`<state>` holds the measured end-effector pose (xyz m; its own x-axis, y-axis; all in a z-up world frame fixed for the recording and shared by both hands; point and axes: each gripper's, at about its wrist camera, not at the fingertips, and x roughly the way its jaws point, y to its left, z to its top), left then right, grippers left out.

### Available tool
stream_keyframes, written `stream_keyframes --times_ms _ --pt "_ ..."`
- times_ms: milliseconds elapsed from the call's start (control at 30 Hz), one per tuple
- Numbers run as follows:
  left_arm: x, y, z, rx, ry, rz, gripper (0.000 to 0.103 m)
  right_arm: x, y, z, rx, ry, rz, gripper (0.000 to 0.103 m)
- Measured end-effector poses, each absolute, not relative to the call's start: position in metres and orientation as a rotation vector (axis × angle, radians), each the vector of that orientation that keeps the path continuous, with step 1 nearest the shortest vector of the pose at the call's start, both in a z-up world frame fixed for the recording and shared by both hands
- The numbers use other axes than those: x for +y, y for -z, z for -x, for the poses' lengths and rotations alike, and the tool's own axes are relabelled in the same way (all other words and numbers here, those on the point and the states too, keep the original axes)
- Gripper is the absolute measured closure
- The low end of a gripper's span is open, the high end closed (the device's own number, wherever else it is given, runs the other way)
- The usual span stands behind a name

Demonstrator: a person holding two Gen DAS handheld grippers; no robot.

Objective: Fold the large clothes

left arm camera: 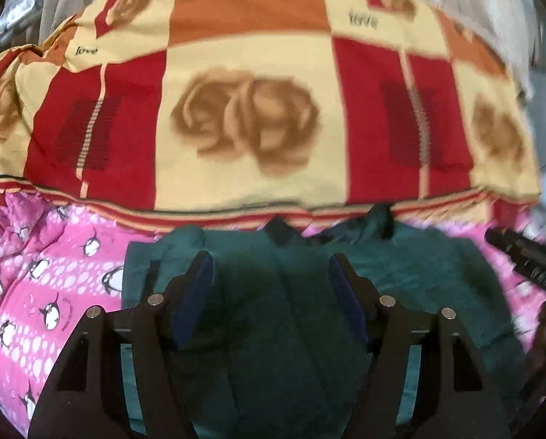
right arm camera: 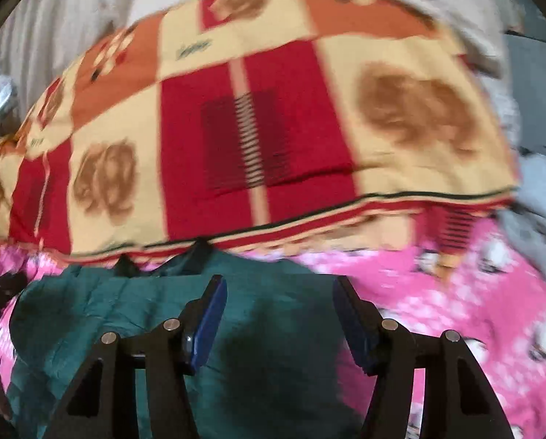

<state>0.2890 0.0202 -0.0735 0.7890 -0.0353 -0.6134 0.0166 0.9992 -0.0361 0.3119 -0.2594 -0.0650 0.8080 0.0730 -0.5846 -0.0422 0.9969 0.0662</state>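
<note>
My left gripper (left arm camera: 271, 274) and right gripper (right arm camera: 280, 298), jaws wide apart and holding nothing, hover over the dark green garment (left arm camera: 419, 274) on a pink penguin-print sheet (left arm camera: 35, 292).

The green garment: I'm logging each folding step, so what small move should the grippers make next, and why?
Probably lower the left gripper and the right gripper onto the green garment and pinch an edge. Both are open and empty above it, and it lies loosely bunched on the pink penguin sheet, so nothing can be folded until it is gripped.
</note>
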Motion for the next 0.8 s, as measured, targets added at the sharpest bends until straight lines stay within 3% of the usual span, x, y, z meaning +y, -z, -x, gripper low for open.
stream_keyframes --times_ms 100,200,367,567,733,800 --pt "0.039 0.122 -0.313 0.851 -0.026 0.09 0.035 -0.252 0.1 -0.338 0.772 -0.145 -0.086 0.044" --pt "0.043 0.127 -0.316 0.863 -0.025 0.104 0.035 -0.257 0.136 -0.354 0.884 -0.201 -0.142 0.044" --pt "0.036 0.133 -0.317 0.856 -0.028 0.076 0.035 -0.254 0.145 -0.354 0.921 -0.212 -0.112 0.043" --pt "0.041 0.119 -0.305 0.816 0.018 0.126 0.032 -0.257 0.138 -0.349 0.879 -0.215 -0.116 0.043" --pt "0.036 0.086 -0.278 0.715 0.06 0.141 0.032 -0.246 0.087 -0.315 0.748 -0.209 -0.143 0.044" --pt "0.028 0.099 -0.283 0.781 0.04 0.091 0.032 -0.231 0.08 -0.303 0.743 -0.232 -0.112 0.043"
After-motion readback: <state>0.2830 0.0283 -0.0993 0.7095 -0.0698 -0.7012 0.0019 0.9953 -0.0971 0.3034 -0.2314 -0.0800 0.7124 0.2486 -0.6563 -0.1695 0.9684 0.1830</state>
